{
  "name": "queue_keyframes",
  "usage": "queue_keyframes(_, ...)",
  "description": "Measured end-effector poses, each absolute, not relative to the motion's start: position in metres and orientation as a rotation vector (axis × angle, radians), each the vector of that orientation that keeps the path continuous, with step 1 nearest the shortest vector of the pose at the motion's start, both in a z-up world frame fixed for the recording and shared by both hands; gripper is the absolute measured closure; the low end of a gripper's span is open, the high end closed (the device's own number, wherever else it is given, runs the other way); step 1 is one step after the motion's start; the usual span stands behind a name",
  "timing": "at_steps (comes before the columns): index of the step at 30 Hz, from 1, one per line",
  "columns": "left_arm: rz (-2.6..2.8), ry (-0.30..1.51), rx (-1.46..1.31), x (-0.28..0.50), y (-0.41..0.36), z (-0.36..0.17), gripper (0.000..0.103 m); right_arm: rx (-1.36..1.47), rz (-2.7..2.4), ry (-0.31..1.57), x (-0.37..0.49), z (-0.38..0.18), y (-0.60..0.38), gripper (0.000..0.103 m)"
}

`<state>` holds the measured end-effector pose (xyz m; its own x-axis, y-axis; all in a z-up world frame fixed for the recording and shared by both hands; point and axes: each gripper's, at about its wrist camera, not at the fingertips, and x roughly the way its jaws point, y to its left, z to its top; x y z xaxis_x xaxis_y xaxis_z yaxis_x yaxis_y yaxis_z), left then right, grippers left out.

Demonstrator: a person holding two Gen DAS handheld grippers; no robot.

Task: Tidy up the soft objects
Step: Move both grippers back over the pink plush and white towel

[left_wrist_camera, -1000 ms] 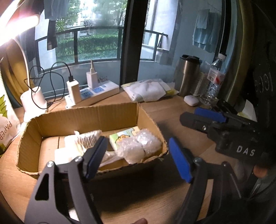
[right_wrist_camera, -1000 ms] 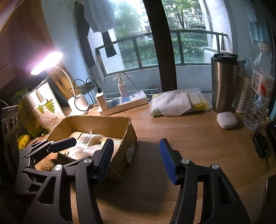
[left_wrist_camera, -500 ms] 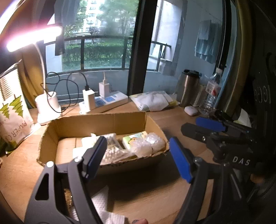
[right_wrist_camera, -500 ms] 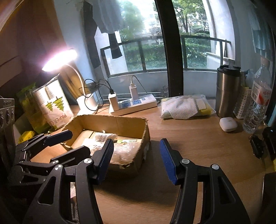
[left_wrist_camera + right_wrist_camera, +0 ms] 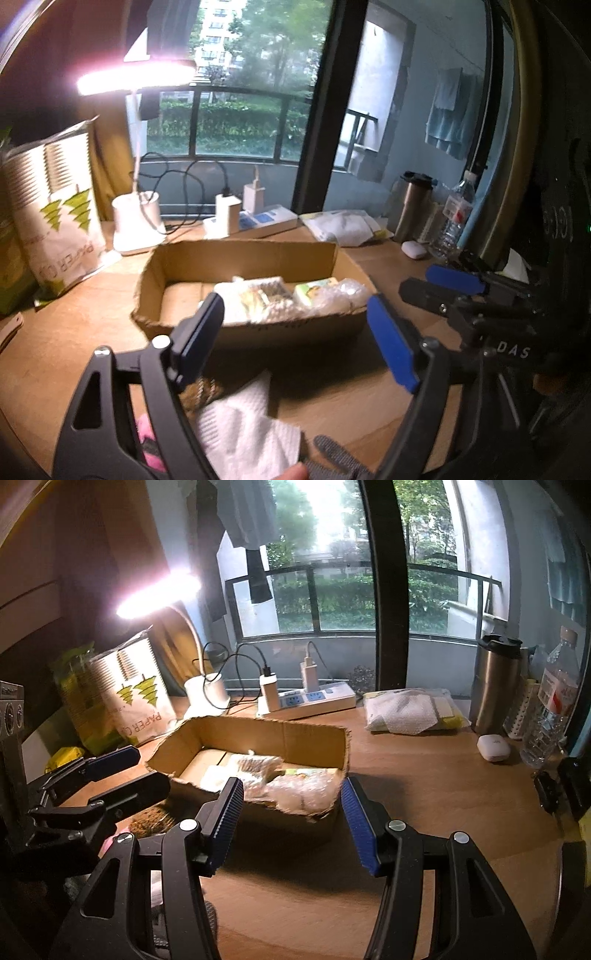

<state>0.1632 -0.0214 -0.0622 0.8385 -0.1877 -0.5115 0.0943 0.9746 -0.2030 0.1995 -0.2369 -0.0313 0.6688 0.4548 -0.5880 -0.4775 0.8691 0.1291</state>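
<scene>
An open cardboard box [image 5: 255, 258] [image 5: 314, 738] stands on the wooden desk and holds bubble wrap [image 5: 343, 295] [image 5: 303, 794], a white pack [image 5: 236, 299], a crinkly clear packet [image 5: 258, 768] and a small green carton [image 5: 314, 288]. My left gripper [image 5: 295, 343] is open and empty, near the box's front wall. Below it lie a white paper towel [image 5: 251, 428], a brown fuzzy thing [image 5: 203, 393] and a pink thing [image 5: 147, 439]. My right gripper [image 5: 291, 819] is open and empty, in front of the box's right corner. It also shows in the left wrist view [image 5: 439, 284].
A lit desk lamp [image 5: 136, 221], a paper-cup bag [image 5: 55, 218], a power strip with chargers [image 5: 306, 698], a bagged white cloth [image 5: 410, 712], a steel tumbler [image 5: 495, 686], a water bottle [image 5: 554, 701] and a white earbud case [image 5: 493, 747] line the desk's back and right.
Both grippers have pulled back from the box and risen. The paper towel and the brown and pink things have come into view under the left gripper.
</scene>
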Motion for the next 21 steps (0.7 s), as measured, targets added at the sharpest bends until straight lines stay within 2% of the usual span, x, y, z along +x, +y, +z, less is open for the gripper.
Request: queue_keyframes(21, -0.046, 0.566, -0.253, 0.099, 0.052, -0.091, 0.017, -0.128, 0.599, 0.726, 0.156, -0.057, -0.168, 0.045)
